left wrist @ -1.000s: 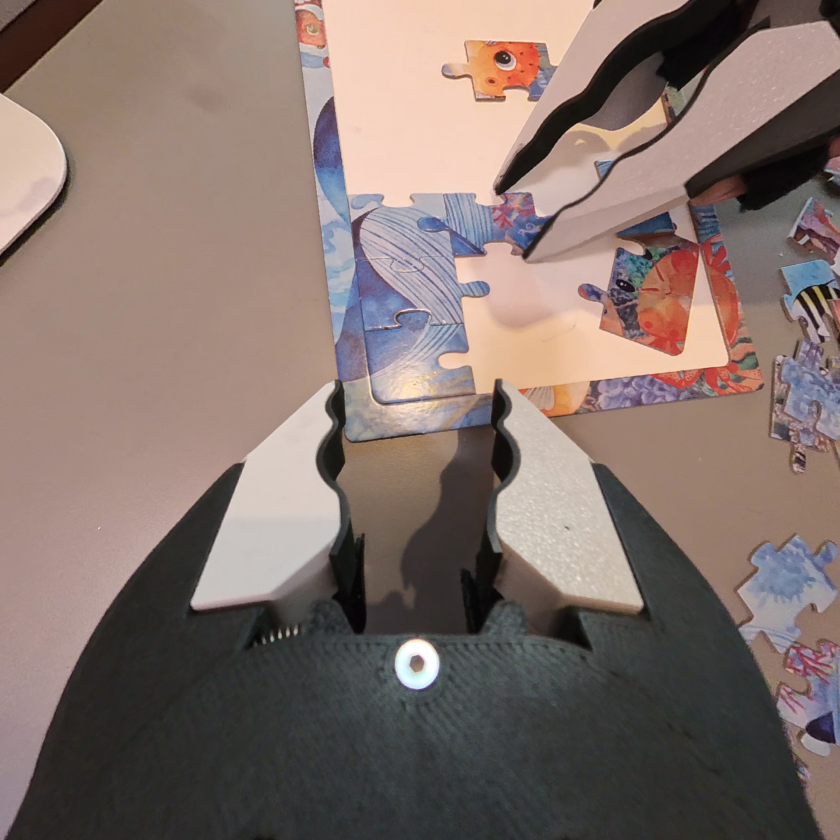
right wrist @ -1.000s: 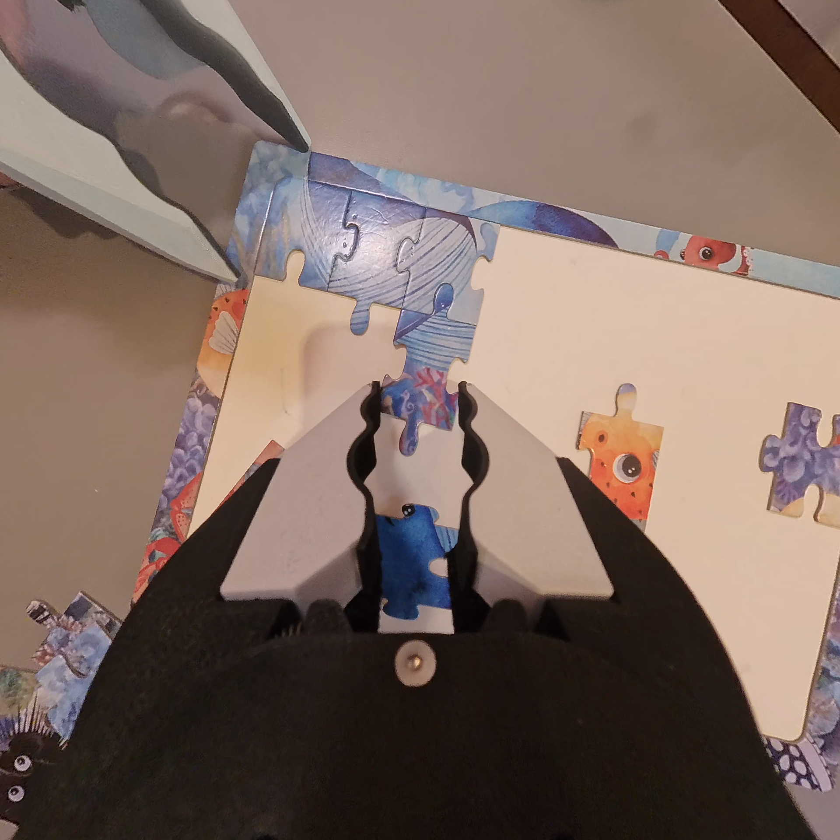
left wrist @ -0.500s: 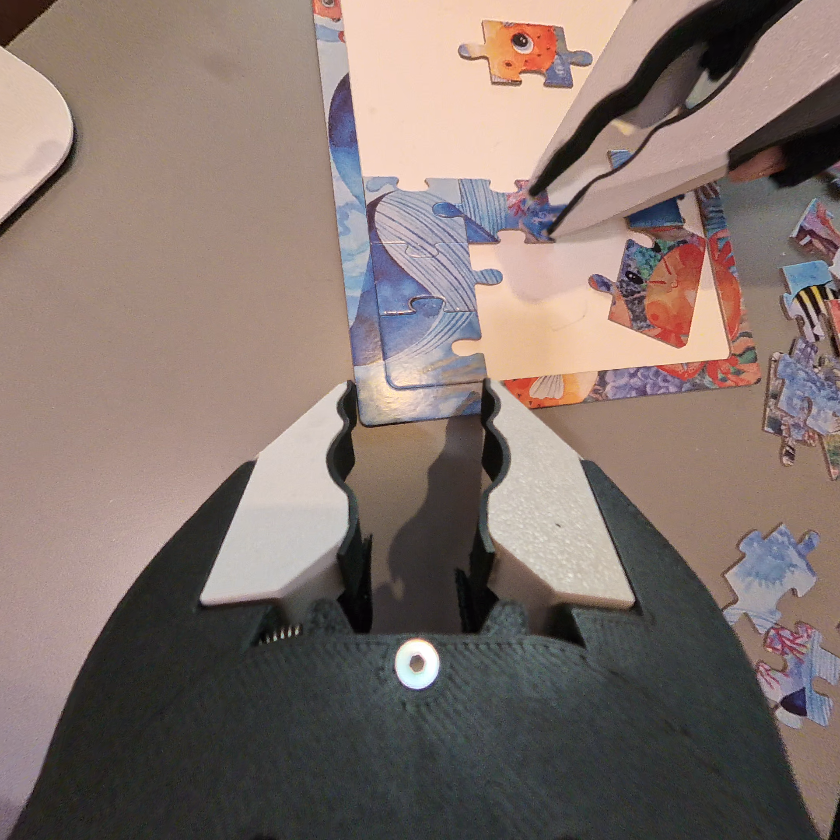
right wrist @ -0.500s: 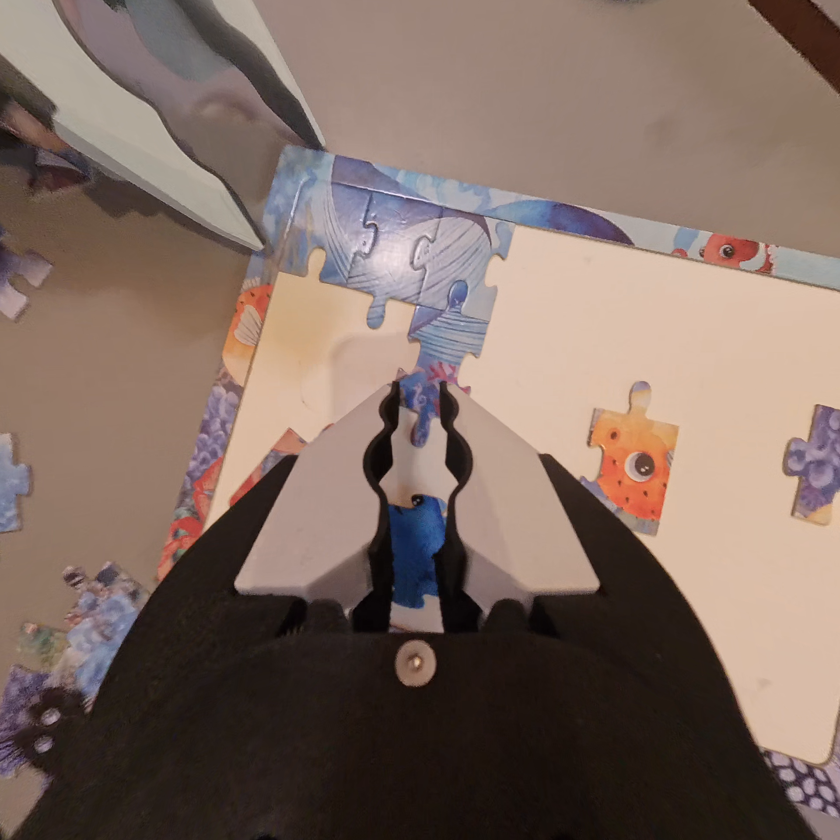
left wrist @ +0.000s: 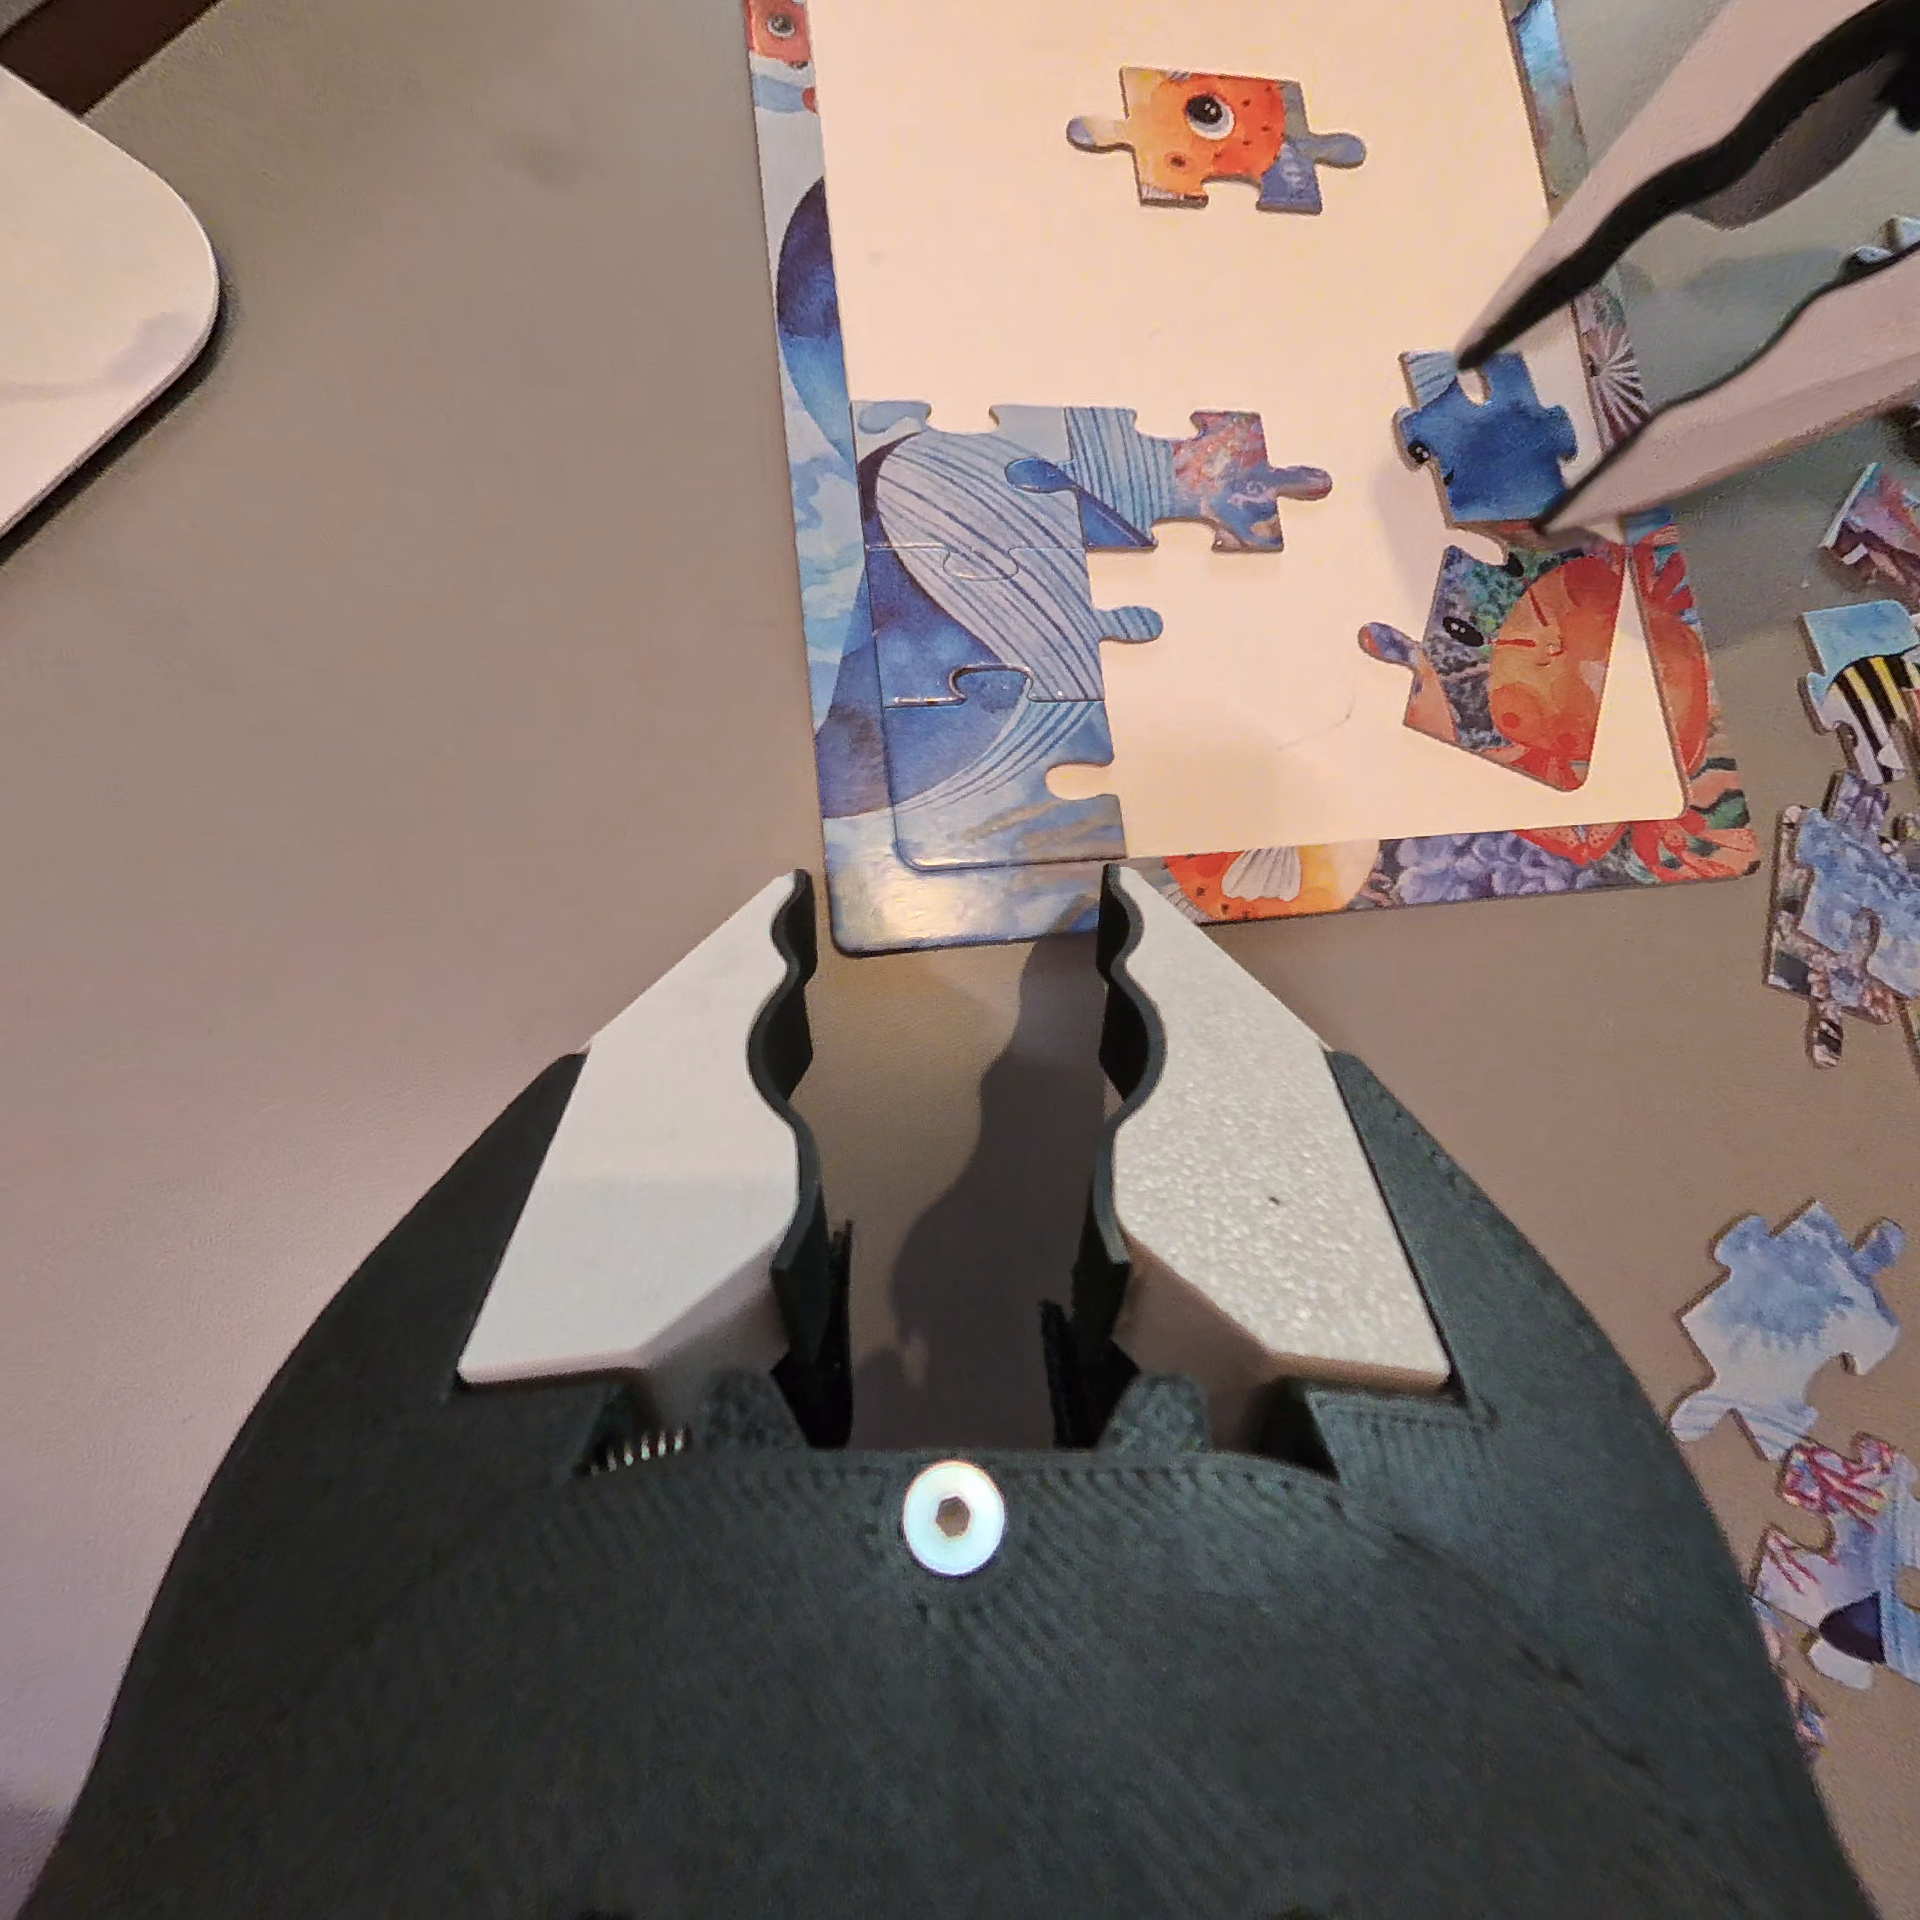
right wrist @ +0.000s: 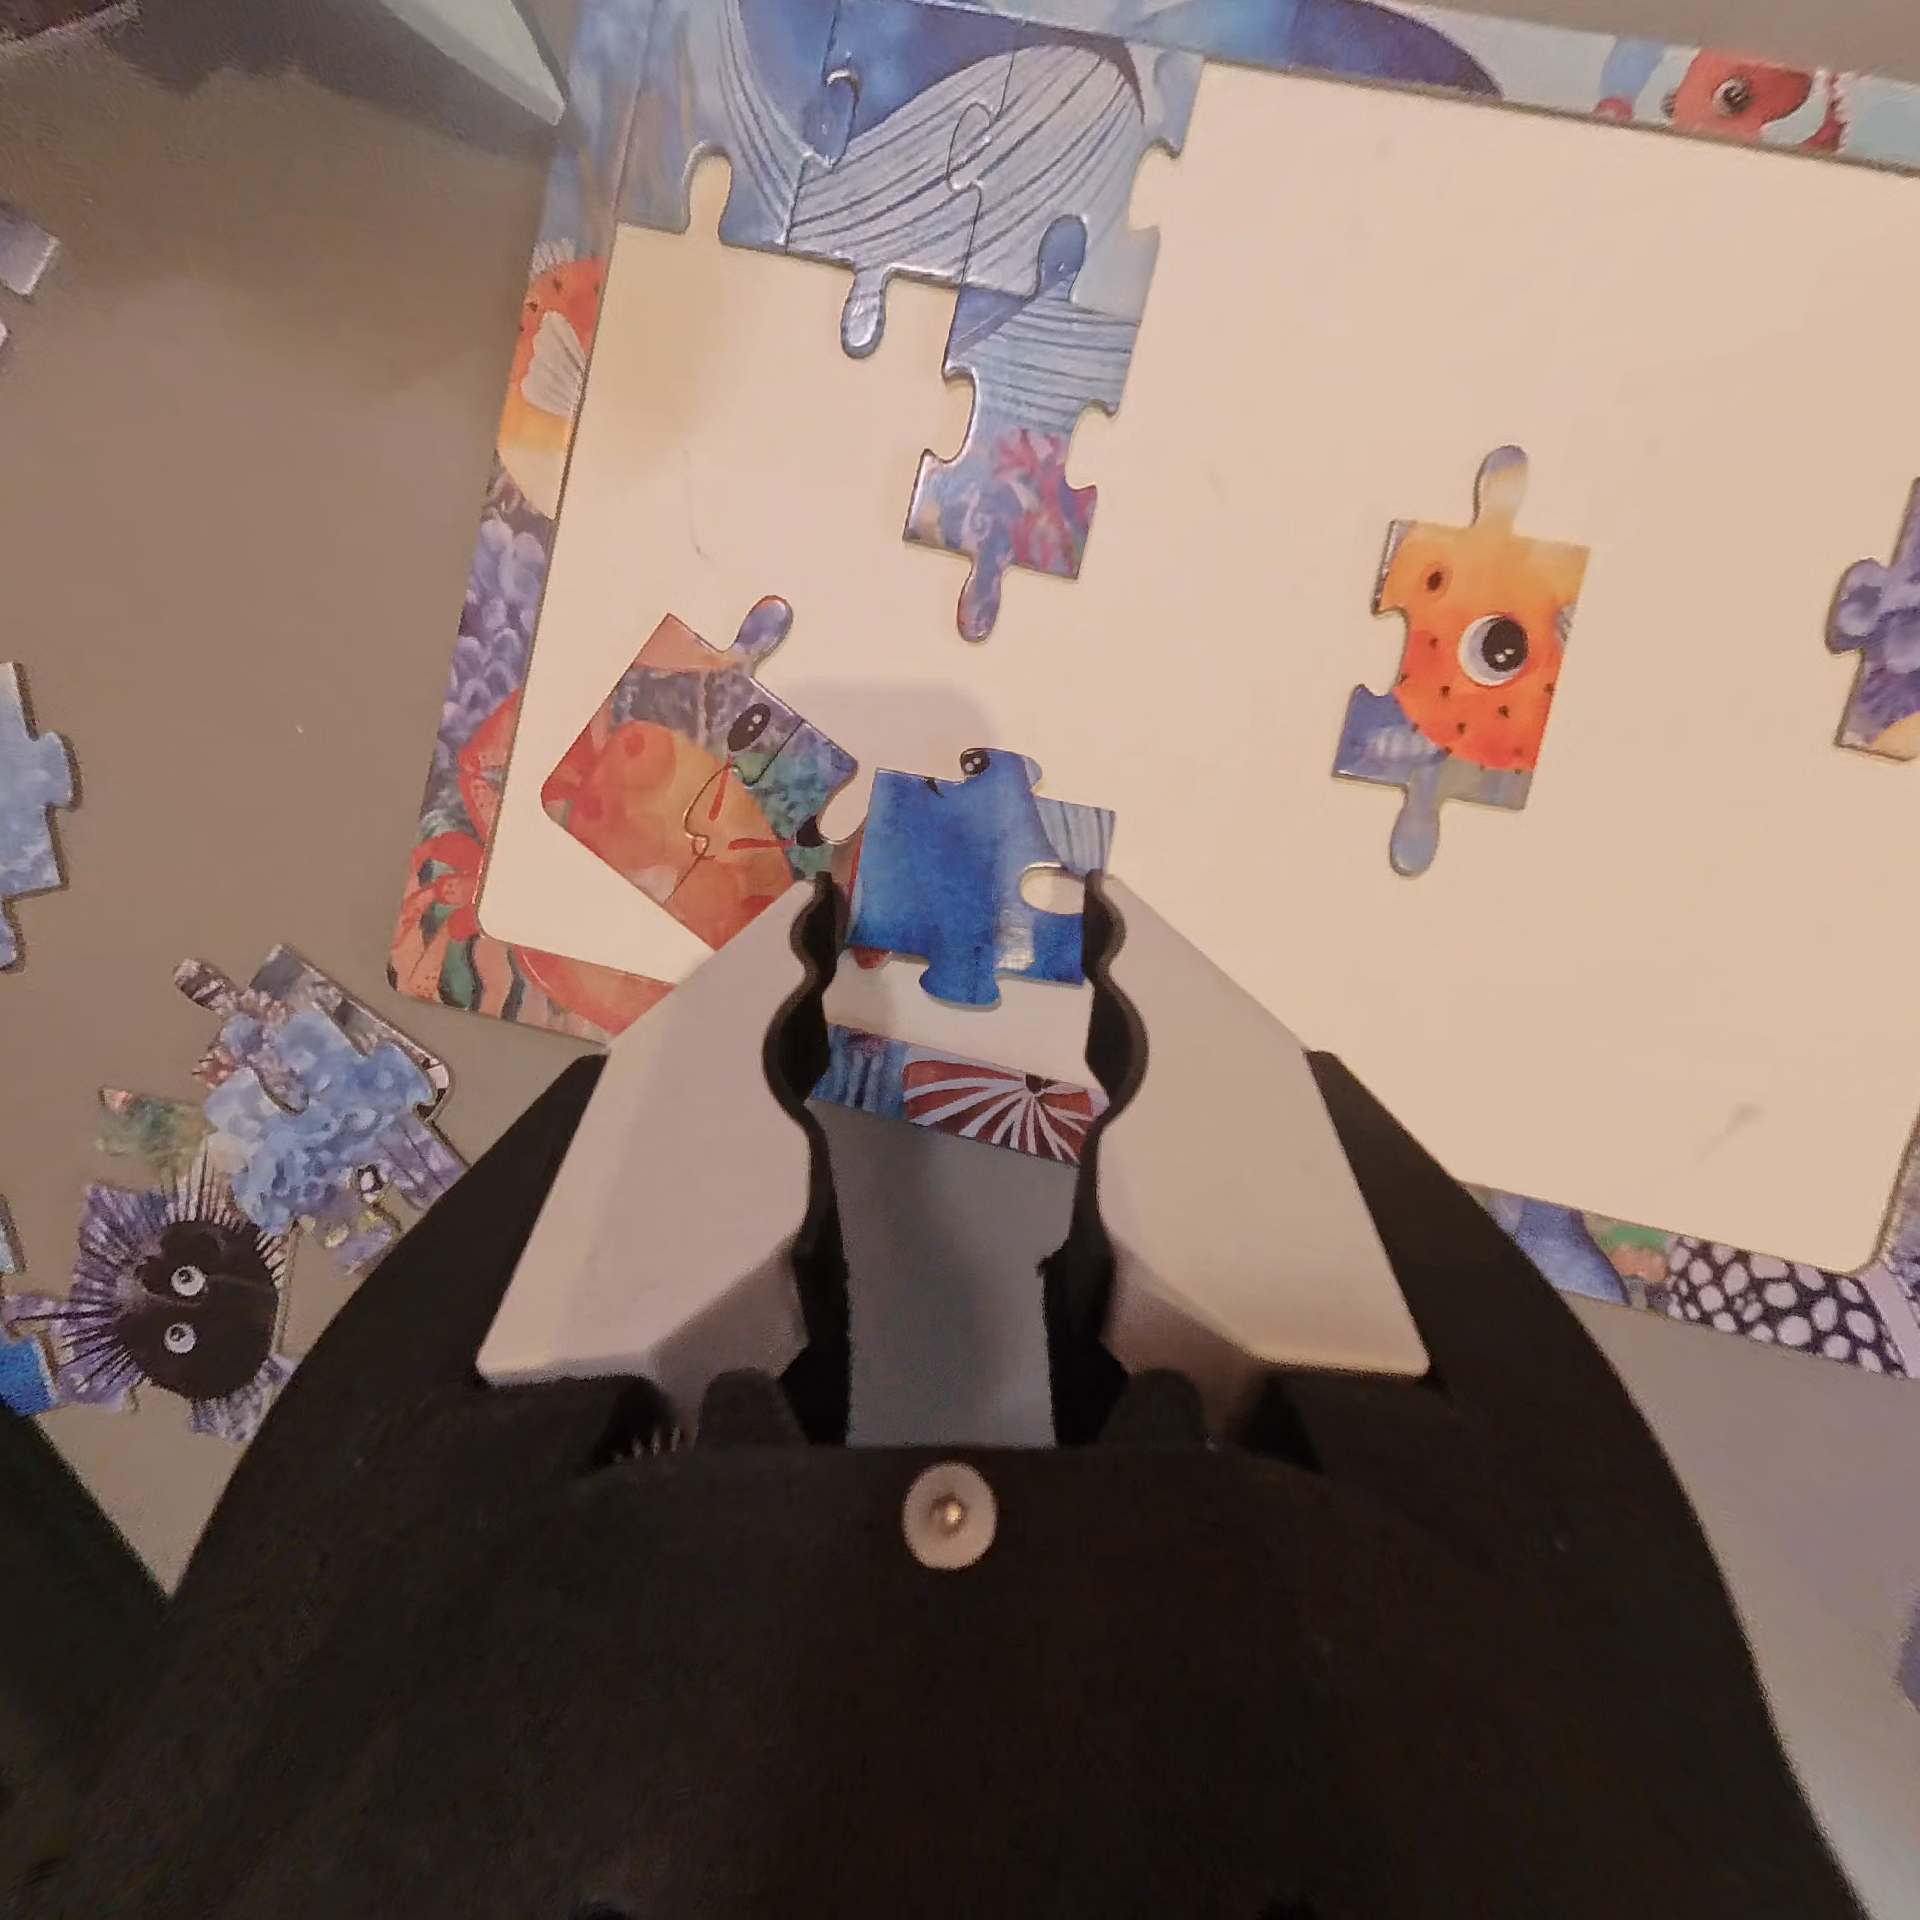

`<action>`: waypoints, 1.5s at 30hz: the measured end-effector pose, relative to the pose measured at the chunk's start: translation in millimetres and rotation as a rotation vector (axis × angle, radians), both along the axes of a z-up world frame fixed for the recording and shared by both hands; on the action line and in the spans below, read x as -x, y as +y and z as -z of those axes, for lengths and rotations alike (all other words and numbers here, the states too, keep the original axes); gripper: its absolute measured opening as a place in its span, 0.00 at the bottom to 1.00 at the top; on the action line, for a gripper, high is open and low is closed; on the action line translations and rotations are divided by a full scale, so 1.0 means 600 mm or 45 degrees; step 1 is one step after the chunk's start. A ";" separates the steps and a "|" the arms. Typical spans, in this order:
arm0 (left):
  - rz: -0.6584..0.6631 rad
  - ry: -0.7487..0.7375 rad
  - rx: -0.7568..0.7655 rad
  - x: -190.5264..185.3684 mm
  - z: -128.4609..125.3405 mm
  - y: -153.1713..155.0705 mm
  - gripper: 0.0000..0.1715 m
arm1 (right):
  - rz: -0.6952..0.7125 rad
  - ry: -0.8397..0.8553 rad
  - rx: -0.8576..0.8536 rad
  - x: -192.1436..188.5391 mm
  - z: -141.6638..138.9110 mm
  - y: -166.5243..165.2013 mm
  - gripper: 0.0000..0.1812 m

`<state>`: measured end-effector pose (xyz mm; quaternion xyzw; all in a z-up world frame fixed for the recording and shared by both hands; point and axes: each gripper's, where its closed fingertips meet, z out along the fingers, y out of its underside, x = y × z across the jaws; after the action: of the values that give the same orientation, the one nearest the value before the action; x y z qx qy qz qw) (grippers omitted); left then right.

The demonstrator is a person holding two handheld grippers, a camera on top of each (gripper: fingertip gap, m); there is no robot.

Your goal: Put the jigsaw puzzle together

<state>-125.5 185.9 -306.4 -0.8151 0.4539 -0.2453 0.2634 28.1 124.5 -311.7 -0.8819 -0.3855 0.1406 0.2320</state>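
Observation:
The puzzle tray (right wrist: 1351, 312) lies on a grey table, with several whale pieces (right wrist: 935, 156) joined in one corner. A coral piece (right wrist: 1013, 488) is locked onto them. My right gripper (right wrist: 956, 899) is open and its tips straddle a loose dark blue piece (right wrist: 951, 873) lying flat near the tray's edge. An orange crab piece (right wrist: 686, 790) lies beside it. In the left wrist view my left gripper (left wrist: 956, 909) is open and empty, with its tips at the tray's whale corner (left wrist: 935, 914). The right gripper (left wrist: 1515, 442) shows there over the blue piece (left wrist: 1486, 457).
An orange fish piece (right wrist: 1465, 665) and a purple piece (right wrist: 1881, 665) lie loose in the tray. Several loose pieces (right wrist: 312, 1112) and a black urchin piece (right wrist: 177, 1320) lie on the table beside it. More loose pieces (left wrist: 1787, 1330) show in the left wrist view, with a white rounded object (left wrist: 83, 260) at far left.
My right gripper has let go of the coral piece, pulled back toward the tray's edge and opened around the dark blue piece. My left gripper has hardly moved.

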 end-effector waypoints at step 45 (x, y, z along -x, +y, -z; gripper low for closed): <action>0.450 -0.531 0.160 -0.116 -0.127 -0.120 0.03 | -0.415 0.544 -0.227 0.142 -0.160 -0.012 0.00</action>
<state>-55.8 114.0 -230.2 -0.6701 0.5087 -0.4776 0.2531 -57.1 117.5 -215.9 -0.7348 -0.4756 0.3242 0.3589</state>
